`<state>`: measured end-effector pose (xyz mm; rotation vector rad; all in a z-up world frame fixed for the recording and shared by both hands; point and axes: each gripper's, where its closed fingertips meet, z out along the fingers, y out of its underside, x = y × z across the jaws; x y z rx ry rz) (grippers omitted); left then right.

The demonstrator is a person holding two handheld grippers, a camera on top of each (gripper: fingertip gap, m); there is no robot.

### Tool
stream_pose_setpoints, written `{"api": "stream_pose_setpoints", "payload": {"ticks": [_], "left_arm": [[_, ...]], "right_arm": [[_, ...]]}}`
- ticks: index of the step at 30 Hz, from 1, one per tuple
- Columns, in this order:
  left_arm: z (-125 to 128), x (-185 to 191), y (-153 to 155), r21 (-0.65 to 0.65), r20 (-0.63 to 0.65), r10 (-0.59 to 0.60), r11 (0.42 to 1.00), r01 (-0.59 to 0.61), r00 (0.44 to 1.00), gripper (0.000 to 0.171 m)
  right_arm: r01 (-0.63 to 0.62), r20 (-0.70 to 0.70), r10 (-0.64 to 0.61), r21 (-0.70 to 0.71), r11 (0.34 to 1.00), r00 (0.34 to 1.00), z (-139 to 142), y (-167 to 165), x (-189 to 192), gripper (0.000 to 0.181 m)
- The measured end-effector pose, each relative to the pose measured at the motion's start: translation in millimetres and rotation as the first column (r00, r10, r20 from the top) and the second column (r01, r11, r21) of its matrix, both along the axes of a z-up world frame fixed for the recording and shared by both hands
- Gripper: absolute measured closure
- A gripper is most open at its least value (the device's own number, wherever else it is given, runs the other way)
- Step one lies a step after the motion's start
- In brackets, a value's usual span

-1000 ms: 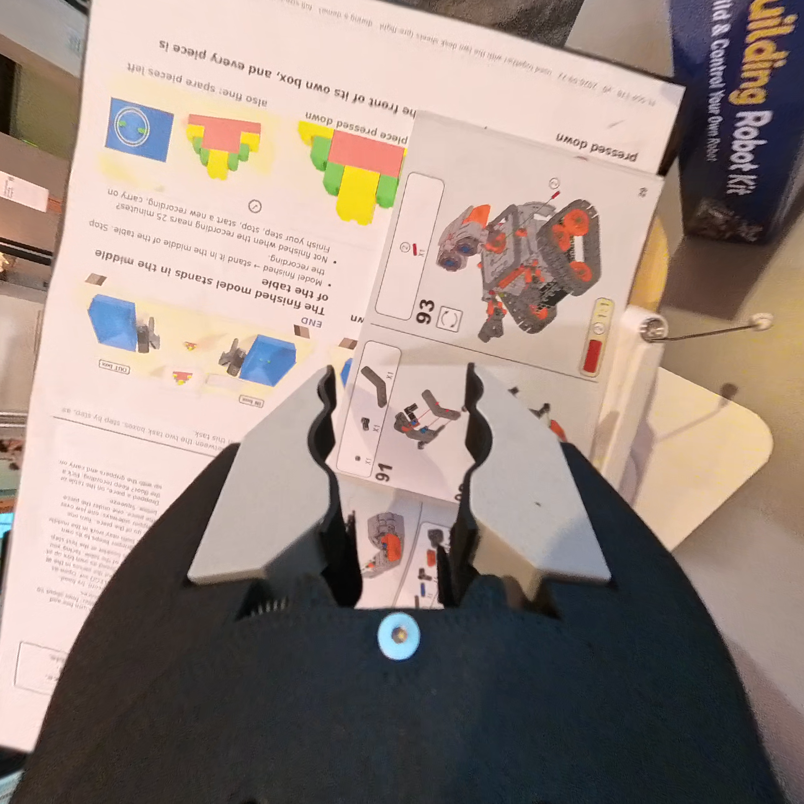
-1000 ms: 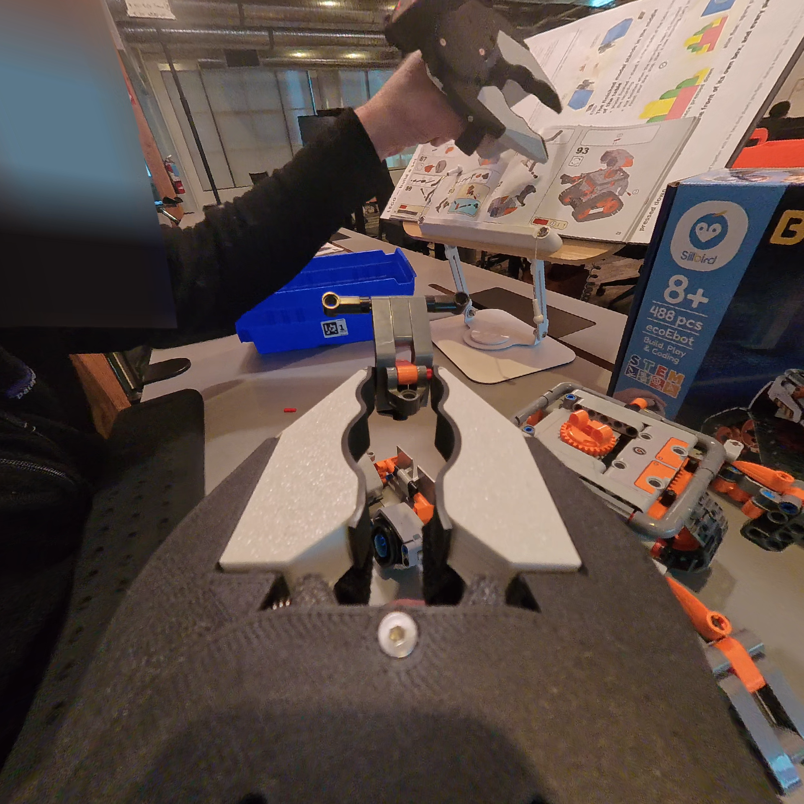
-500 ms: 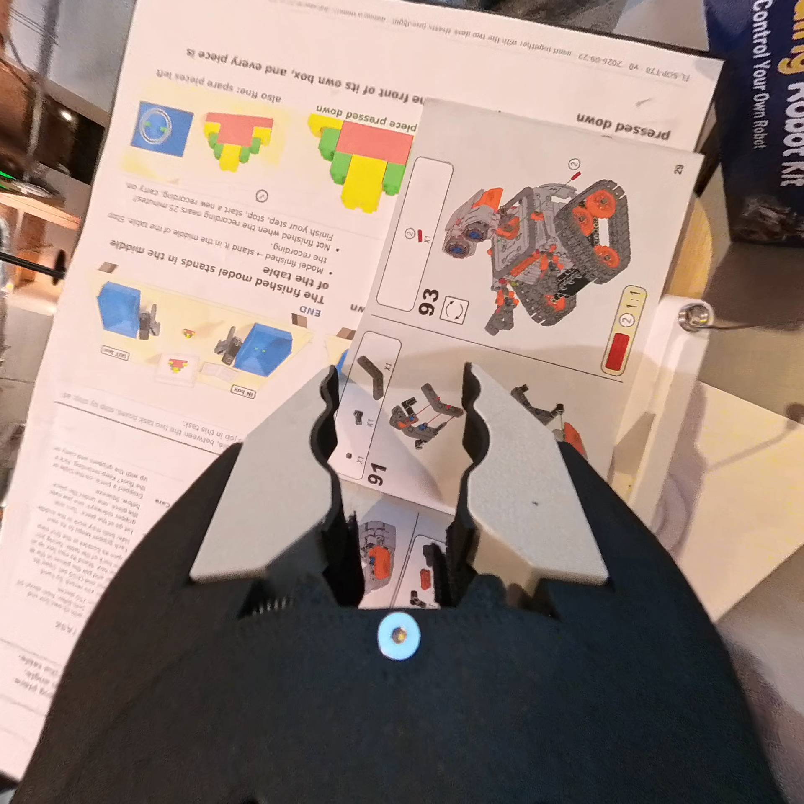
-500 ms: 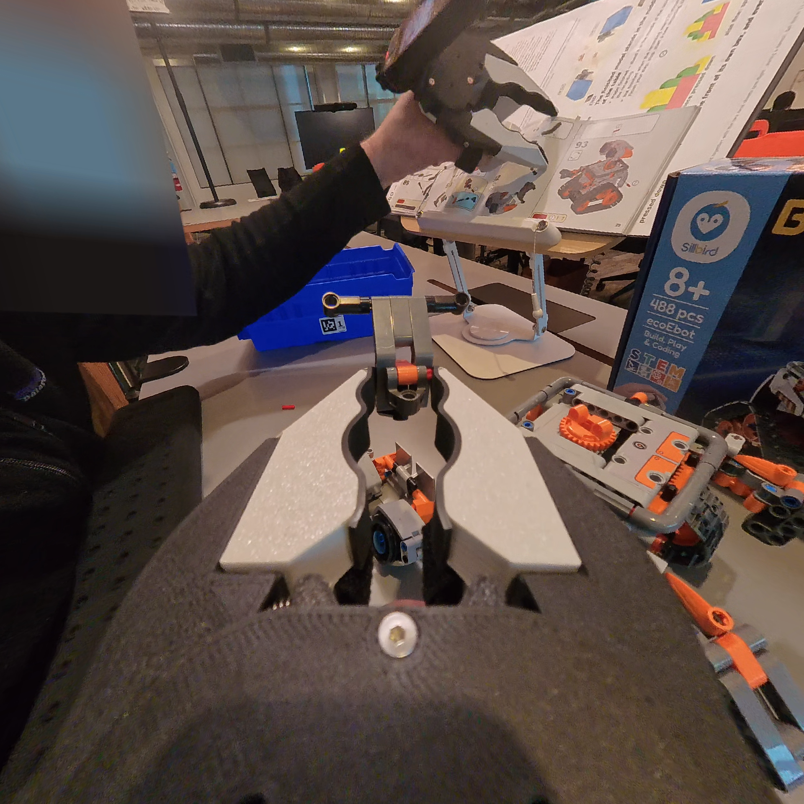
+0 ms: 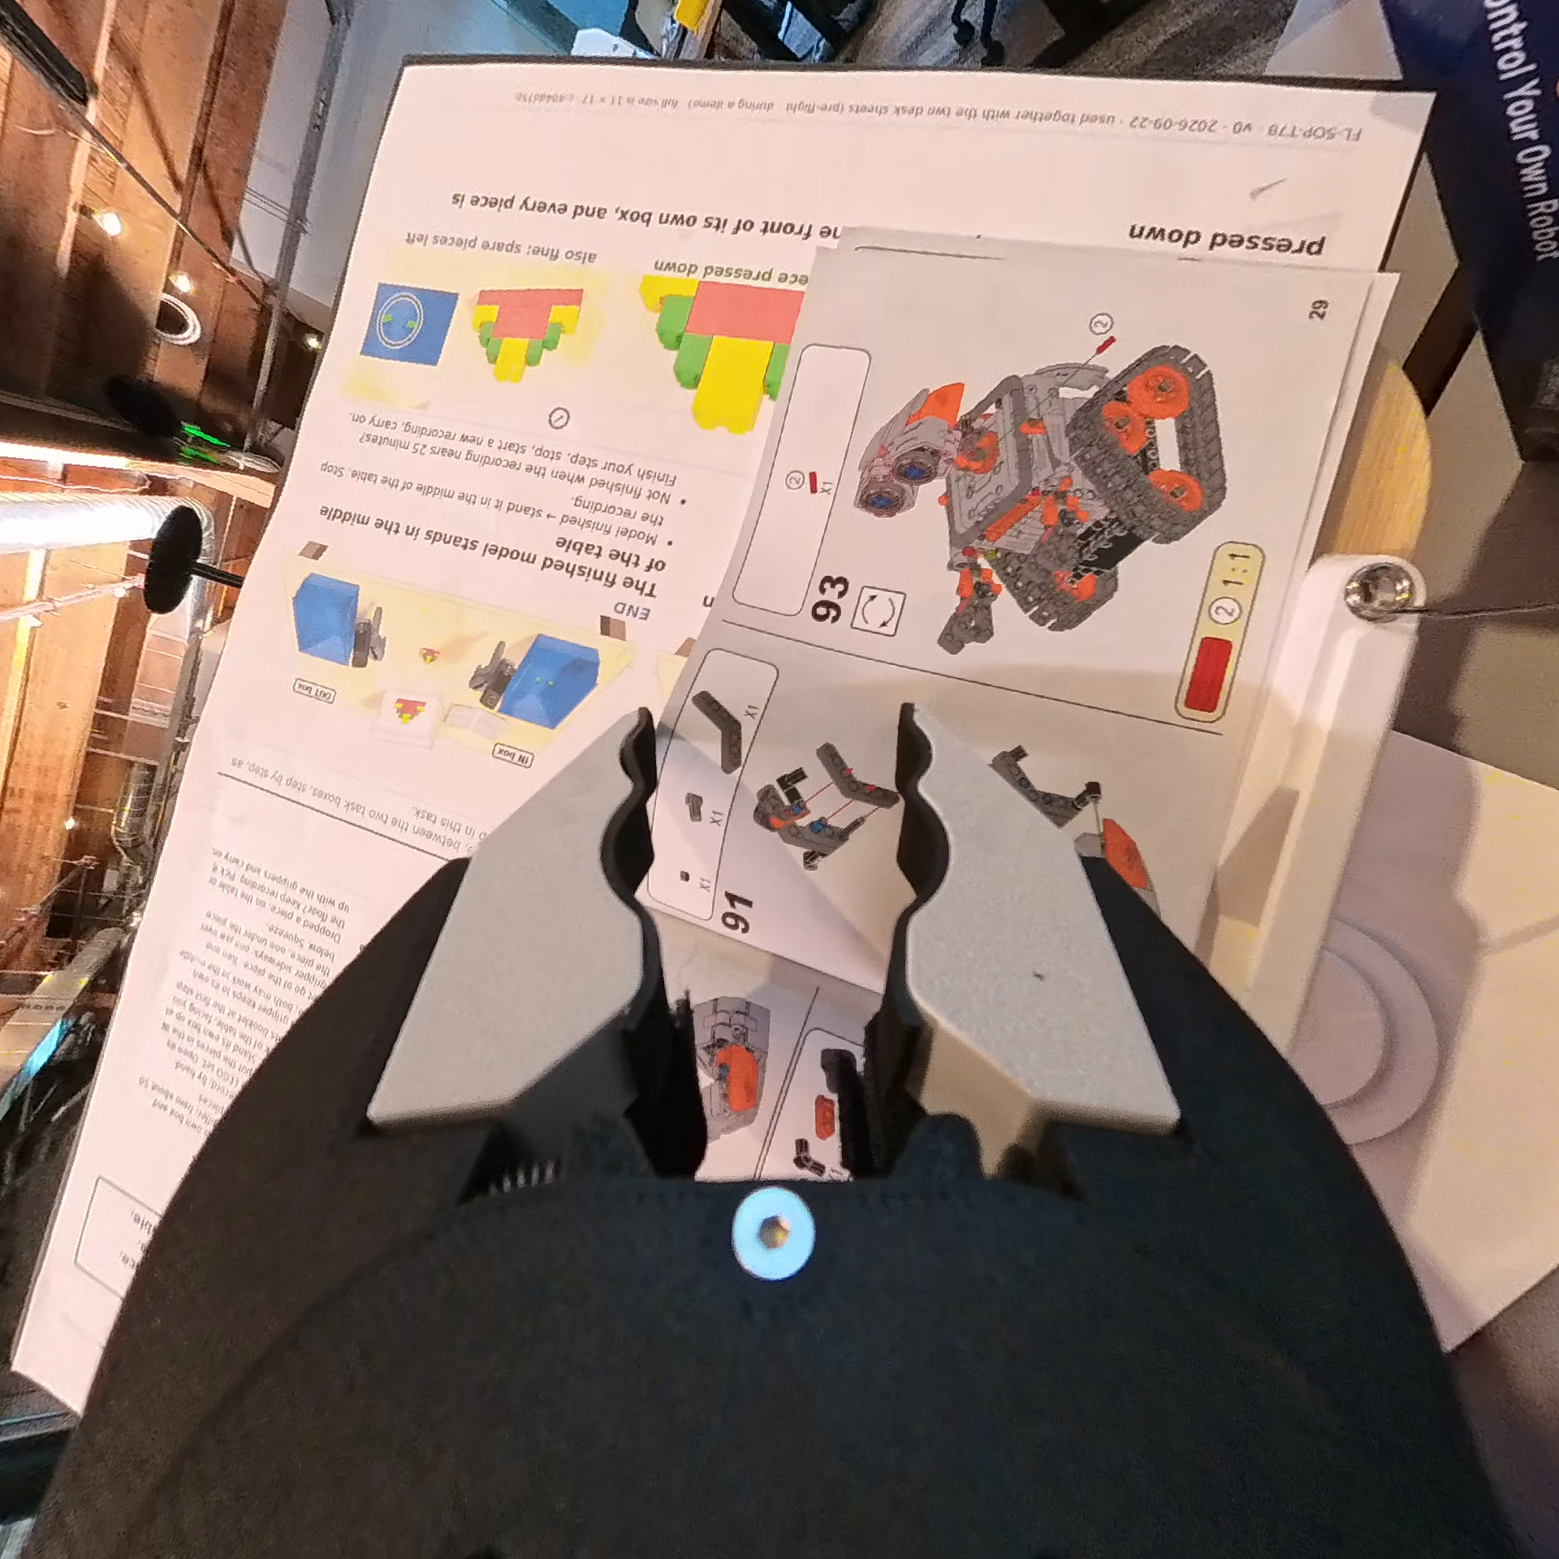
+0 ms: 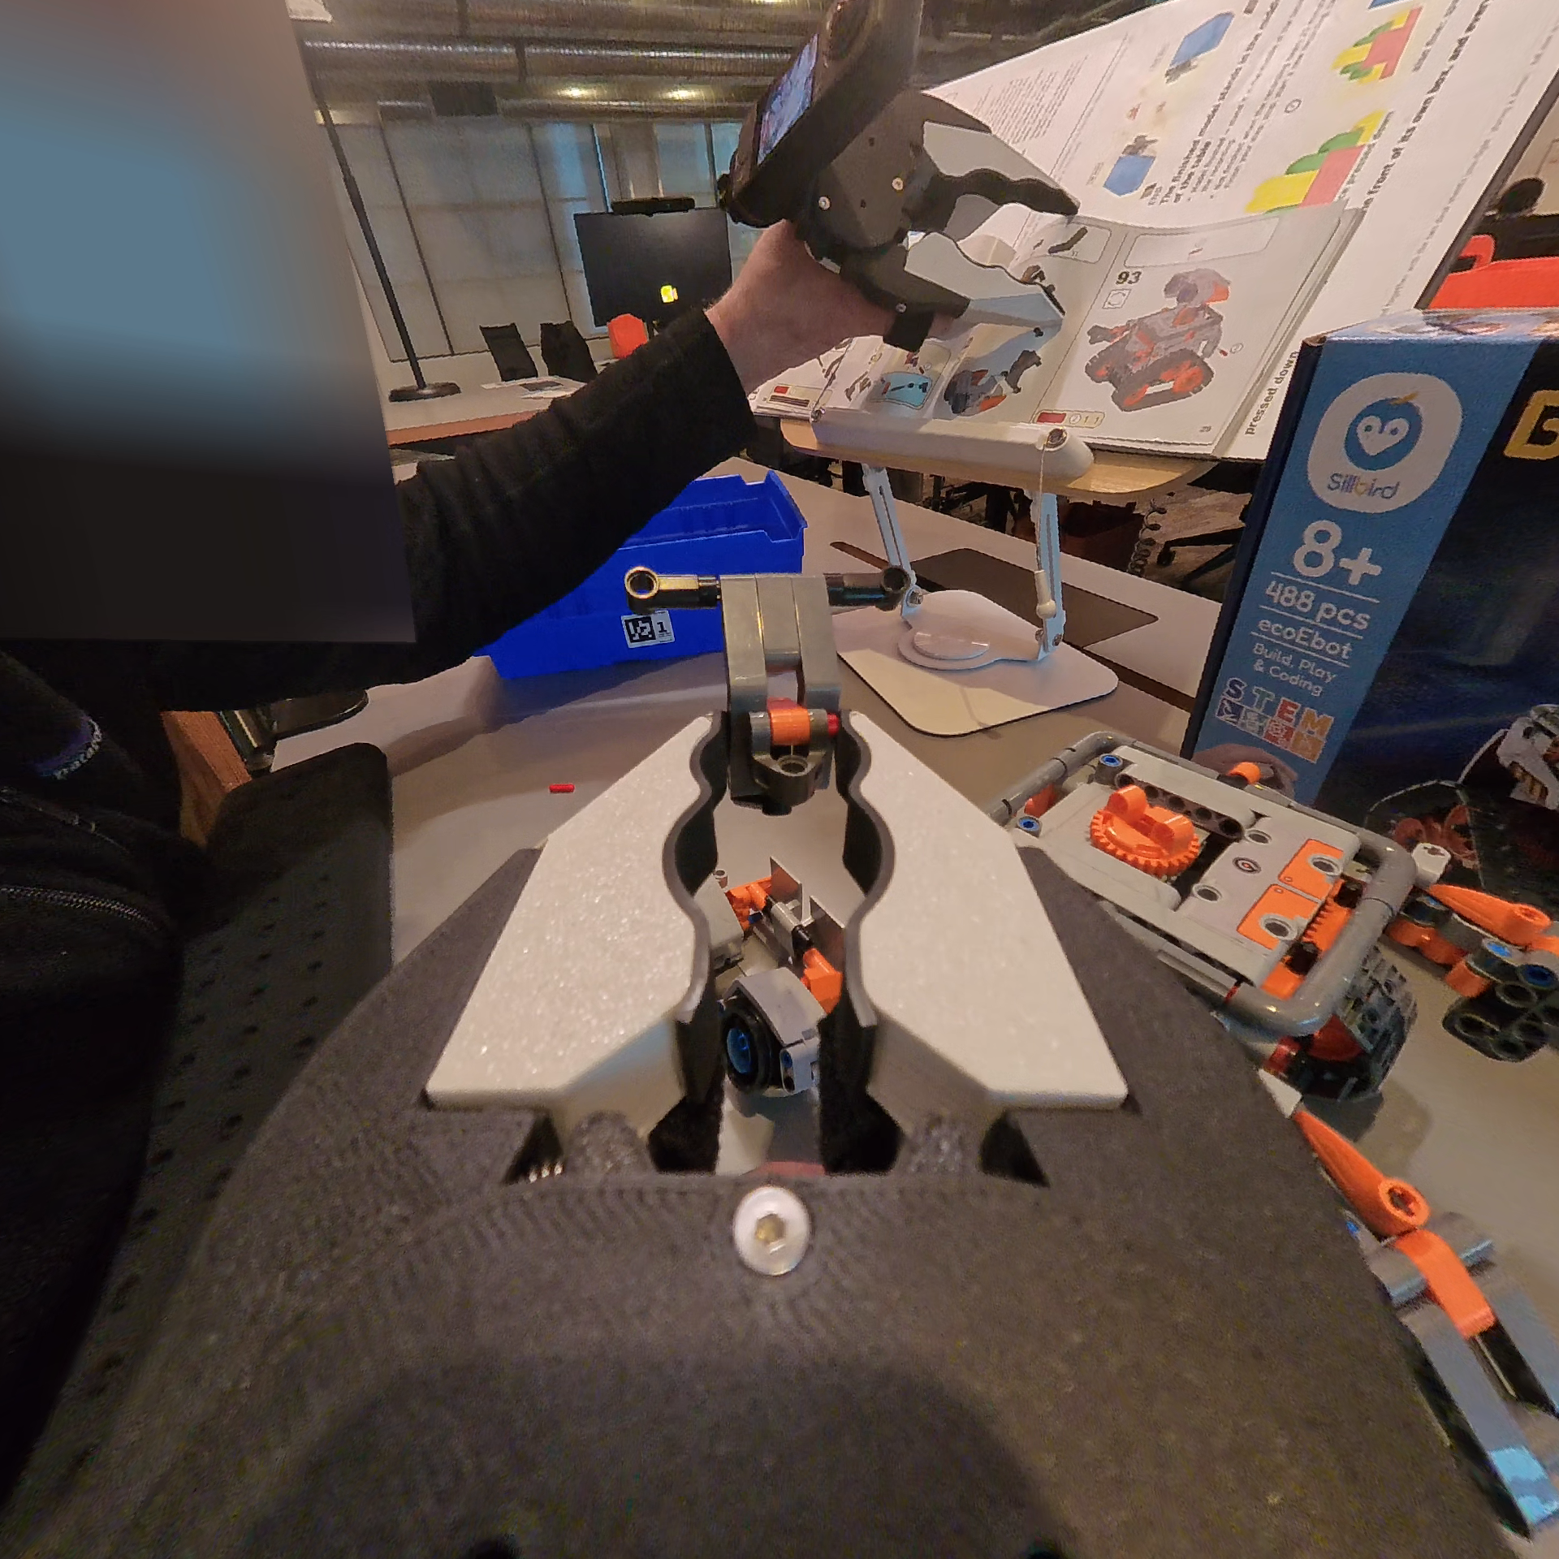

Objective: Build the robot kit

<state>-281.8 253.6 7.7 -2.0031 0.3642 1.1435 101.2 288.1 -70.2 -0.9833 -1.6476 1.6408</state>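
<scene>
Your right gripper (image 6: 780,742) has its jaws pinching a grey-and-orange brick sub-assembly (image 6: 776,675), which stands upright between the tips w/ a black axle (image 6: 675,584) sticking out sideways at its top. More of the same build hangs below, incl. a round blue-lensed piece (image 6: 763,1042) seen between the jaws near the palm.

Your left gripper (image 5: 776,759) is held up in front of the build booklet (image 5: 1054,506); jaws spread, nothing between them, tips over the lower part of the open page. Can't tell if they touch the paper. The booklet lies on a white stand (image 6: 953,443), w/ a large printed instruction sheet (image 5: 548,422) behind it.

On the table (image 6: 472,801), right of your right gripper: a tracked grey chassis w/ orange gear (image 6: 1181,877), loose orange and black pieces (image 6: 1493,953) just beyond it, and a blue kit box (image 6: 1350,548) standing behind. A blue bin (image 6: 675,548) sits left of the stand base, and a tiny red pin (image 6: 561,788) lies alone on the table.
</scene>
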Motion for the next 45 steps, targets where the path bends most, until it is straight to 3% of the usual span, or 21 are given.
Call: {"api": "stream_pose_setpoints", "payload": {"ticks": [10, 15, 18, 22, 27, 33, 36, 41, 45], "left_arm": [[0.0, -0.3, -0.2, 0.014, 0.002, -0.004, 1.0, 0.004, 1.0, 0.114], [10.5, 6.8, -2.1, 0.061, 0.009, -0.016, 0.998, 0.016, 1.0, 0.11], [25.7, 26.0, -3.4, 0.106, 0.015, -0.053, 0.993, 0.051, 0.998, 0.105], [28.3, 74.9, 8.3, 0.121, 0.061, -0.171, 0.979, 0.162, 0.983, 0.105], [-10.8, 156.6, 43.0, 0.046, 0.191, -0.346, 0.938, 0.343, 0.919, 0.103], [-83.8, 254.8, 83.6, -0.008, 0.457, -0.497, 0.827, 0.562, 0.738, 0.091], [-106.5, 277.5, 101.4, 0.018, 0.545, -0.504, 0.806, 0.592, 0.67, 0.087], [-129.8, 285.0, 124.3, 0.016, 0.585, -0.476, 0.816, 0.577, 0.657, 0.084], [-132.7, 289.0, 132.4, 0.056, 0.638, -0.473, 0.815, 0.576, 0.608, 0.08]], "right_arm": [[0.007, 0.001, -0.007, 0.004, 1.0, 1.0, 0.7, 2.6, -0.9, 0.157], [-0.028, -0.012, 0.027, -0.03, 0.999, 1.0, 18.2, 12.8, 1.9, 0.158], [-0.054, 0.009, 0.054, -0.019, 0.998, 0.999, 27.0, 29.6, 1.0, 0.157], [-0.185, 0.053, 0.188, -0.063, 0.981, 0.981, 33.7, 49.1, -4.6, 0.157], [-0.314, 0.09, 0.325, -0.12, 0.942, 0.941, 26.8, 71.5, -25.9, 0.157], [-0.401, 0.113, 0.41, -0.091, 0.911, 0.905, 16.4, 83.1, -42.7, 0.157], [-0.44, 0.11, 0.45, -0.102, 0.892, 0.886, 15.3, 88.3, -46.7, 0.158], [-0.476, 0.143, 0.488, -0.112, 0.872, 0.861, 1.8, 93.6, -55.2, 0.158], [-0.496, 0.159, 0.505, -0.095, 0.863, 0.848, -5.3, 93.0, -57.3, 0.158]]}}
